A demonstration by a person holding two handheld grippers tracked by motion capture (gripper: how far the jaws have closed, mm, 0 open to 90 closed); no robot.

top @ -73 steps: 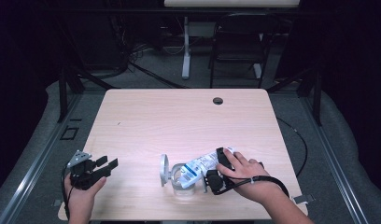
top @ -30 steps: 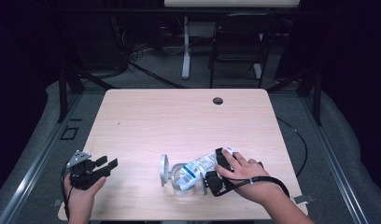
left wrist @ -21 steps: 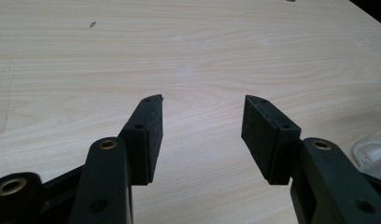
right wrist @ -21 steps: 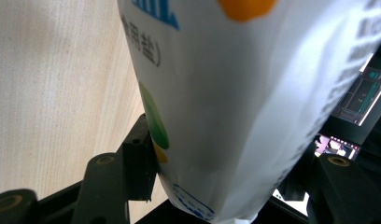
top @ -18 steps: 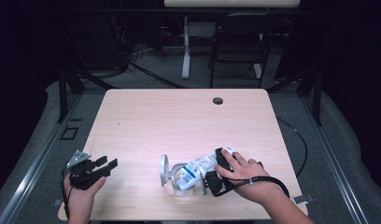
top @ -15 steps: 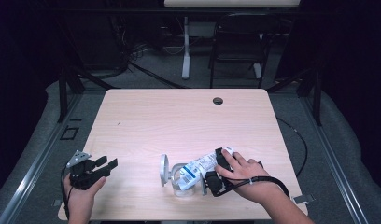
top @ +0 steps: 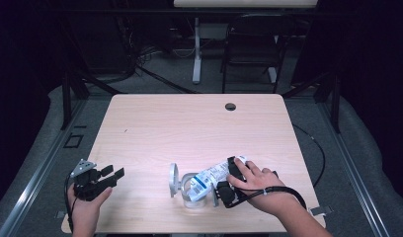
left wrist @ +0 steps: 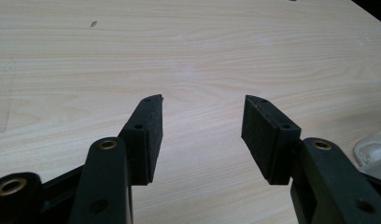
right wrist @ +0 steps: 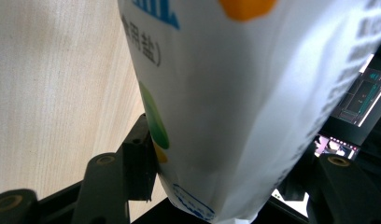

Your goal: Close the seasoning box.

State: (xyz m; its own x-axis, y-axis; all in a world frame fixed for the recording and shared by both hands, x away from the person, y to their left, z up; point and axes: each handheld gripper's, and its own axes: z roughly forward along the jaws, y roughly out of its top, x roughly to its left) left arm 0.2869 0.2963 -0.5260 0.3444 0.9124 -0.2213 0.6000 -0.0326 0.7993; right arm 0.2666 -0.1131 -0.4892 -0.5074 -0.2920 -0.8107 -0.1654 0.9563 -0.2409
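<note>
White salt bag (top: 214, 174) stays pinched by right gripper (top: 228, 178); left gripper (top: 109, 176) stays spread.

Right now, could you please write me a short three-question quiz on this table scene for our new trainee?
1. True or false: the left gripper has something between its jaws.
2. What does the right gripper hold? A) a metal spoon B) a white printed bag C) a folded cloth
3. Fill in: the white printed bag is tipped with its lower end over a clear ____ on the table.

Key:
1. False; its jaws stand open over bare wood.
2. B; the jaws clamp the bag's sides.
3. Container; its round lid stands on edge just left of it.
</note>
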